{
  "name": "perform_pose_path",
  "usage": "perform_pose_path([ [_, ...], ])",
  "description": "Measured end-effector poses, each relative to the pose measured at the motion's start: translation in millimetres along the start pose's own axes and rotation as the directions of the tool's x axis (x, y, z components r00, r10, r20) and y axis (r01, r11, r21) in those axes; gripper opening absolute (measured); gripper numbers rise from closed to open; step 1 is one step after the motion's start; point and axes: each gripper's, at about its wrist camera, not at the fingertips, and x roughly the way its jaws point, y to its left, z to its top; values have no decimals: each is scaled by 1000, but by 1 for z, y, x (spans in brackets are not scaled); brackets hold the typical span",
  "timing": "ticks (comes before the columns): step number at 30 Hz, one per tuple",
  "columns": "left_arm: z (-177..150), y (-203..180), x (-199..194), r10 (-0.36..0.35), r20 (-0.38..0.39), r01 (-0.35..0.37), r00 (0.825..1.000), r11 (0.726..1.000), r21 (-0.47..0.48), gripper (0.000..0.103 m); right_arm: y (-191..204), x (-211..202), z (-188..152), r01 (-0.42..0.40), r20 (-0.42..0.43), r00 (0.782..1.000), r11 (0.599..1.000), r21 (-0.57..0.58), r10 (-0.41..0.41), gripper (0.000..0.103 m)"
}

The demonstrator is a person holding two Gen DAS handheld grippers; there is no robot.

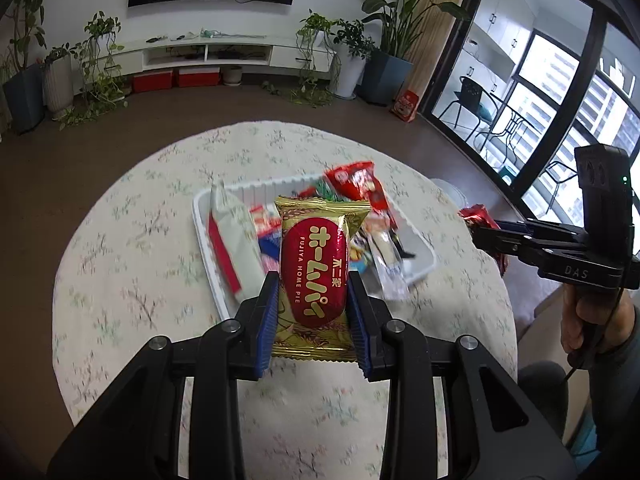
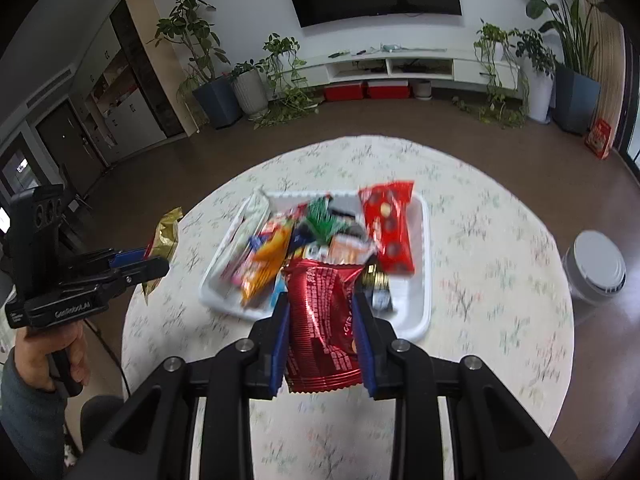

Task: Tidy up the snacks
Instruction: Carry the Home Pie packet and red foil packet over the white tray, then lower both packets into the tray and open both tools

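Soft, even daylight fills both views, coming from the windows (image 1: pixel 568 92) to the right of the left gripper (image 1: pixel 314 304); the panes are blown out to white. Shadows on the tablecloth (image 1: pixel 140 240) are faint. Glare glints off the gold pack (image 1: pixel 314 264) and the red pack (image 2: pixel 324 320). Both packs near the lenses are fairly sharp, but the tray (image 2: pixel 420 320) and snacks ahead are smeared with motion blur. Fisheye distortion bends the room outward, with dark vignetting in the corners.

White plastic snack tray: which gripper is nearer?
Judging loosely, right. The right gripper holds its red foil packet over the white plastic tray's near rim; the left gripper, clamping a gold Home Pie packet, sits back at its corner.
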Motion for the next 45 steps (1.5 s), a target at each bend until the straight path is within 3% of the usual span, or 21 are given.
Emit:
perform_pose_path([
  [4, 23, 7, 18, -5, 1, 5, 1000, 1000, -13, 30, -1, 27, 29, 8, -13, 1000, 1000, 1, -8, 32],
  [16, 52, 18, 89, 3, -56, -4, 998, 1000, -11, 30, -6, 91, 67, 40, -60, 997, 999, 4, -39, 32],
  [36, 51, 17, 151, 27, -127, -29, 992, 1000, -9, 30, -6, 140, 71, 105, -131, 986, 994, -8, -105, 32],
  [45, 50, 21, 156, 32, -131, -34, 991, 999, -17, 30, -8, 150, 70, 117, -151, 981, 993, -18, -118, 33],
])
